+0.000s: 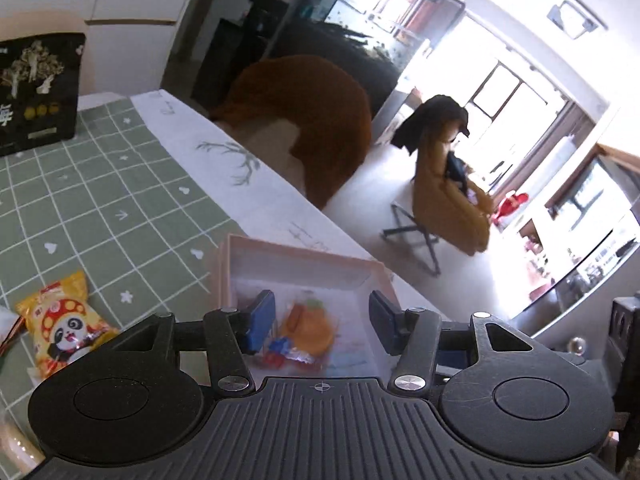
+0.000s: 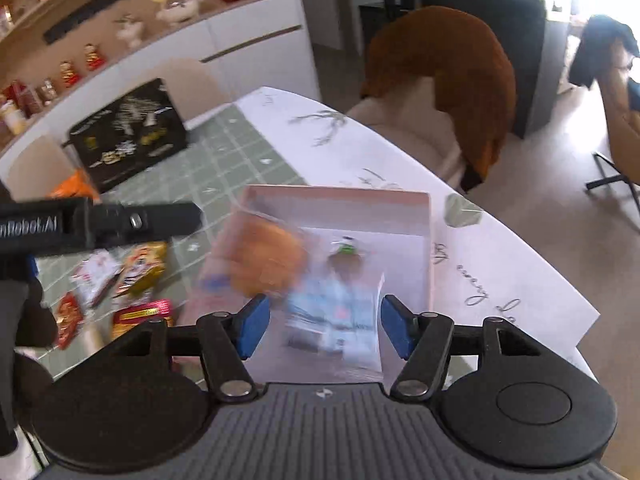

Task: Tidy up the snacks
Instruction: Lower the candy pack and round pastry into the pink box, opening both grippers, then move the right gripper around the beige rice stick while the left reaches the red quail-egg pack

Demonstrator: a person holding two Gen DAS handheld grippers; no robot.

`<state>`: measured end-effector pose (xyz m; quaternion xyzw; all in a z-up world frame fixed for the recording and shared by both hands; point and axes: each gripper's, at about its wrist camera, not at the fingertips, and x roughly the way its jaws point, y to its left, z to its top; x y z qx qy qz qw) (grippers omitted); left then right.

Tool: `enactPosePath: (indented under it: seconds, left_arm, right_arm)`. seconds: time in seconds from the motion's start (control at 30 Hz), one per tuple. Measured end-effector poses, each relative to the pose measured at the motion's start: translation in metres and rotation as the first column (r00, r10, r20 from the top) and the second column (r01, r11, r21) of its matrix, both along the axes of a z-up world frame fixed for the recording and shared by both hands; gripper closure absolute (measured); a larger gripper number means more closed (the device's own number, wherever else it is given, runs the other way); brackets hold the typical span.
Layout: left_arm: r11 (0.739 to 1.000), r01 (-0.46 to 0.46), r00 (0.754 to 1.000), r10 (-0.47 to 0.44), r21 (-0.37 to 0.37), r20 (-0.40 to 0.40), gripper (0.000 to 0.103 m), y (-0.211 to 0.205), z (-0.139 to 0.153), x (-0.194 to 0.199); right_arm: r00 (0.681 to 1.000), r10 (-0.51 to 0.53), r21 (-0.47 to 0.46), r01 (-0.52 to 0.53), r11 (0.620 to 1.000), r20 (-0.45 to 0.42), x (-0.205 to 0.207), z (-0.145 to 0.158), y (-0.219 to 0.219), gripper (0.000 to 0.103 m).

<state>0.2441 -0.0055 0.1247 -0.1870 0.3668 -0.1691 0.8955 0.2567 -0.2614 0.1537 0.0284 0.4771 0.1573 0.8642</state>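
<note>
Hovering over the pink box [image 1: 304, 256], both tools, left tool [image 1: 322, 322] and right tool [image 2: 322, 328], stand apart and empty; loose snacks [image 2: 136, 276] lie leftward on the surface [image 1: 120, 184], nearer the left.

Left gripper [image 1: 322, 322]: I am holding it tilted downward, jaws standing apart, nothing pressed between the blue pads [image 1: 262, 320].
Right gripper [image 2: 323, 326]: I am pointing it steeply down, jaws parted, pads [image 2: 252, 326] gripping nothing.
Left gripper from the right camera [image 2: 100, 220]: it is reaching in as a black bar, up and left of the right tongs.
</note>
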Motion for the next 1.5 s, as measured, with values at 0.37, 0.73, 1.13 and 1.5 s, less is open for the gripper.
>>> enactPosePath:
  seconds: [0.37,0.73,1.13,1.5]
  left_arm:
    - [0.865,-0.418,0.896,0.443,0.278,-0.033,0.046,0.18,-0.058,-0.064]
    - [0.891,-0.262,0.945,0.315,0.371,-0.087,0.053,0.164,-0.099,-0.102]
    - [0.979,-0.19,0.964,0.2,0.077,-0.172,0.063,0.123,-0.109,-0.19]
    - [0.936,-0.301,0.936,0.327,0.185,-0.13,0.063,0.144,-0.093,-0.244]
  right_arm:
    - [0.999,-0.032,-0.052,0.03,0.998,-0.041,-0.035,-0.022,0.002,0.032]
    - [0.995,-0.021,-0.077,0.014,0.997,-0.096,-0.074,-0.025,0.041,0.032]
    - [0.969,0.18,-0.008,-0.184,0.983,-0.172,-0.117,-0.038,0.121,0.032]
    - [0.943,0.273,0.083,-0.262,0.962,-0.191,-0.111,-0.054,0.219,0.056]
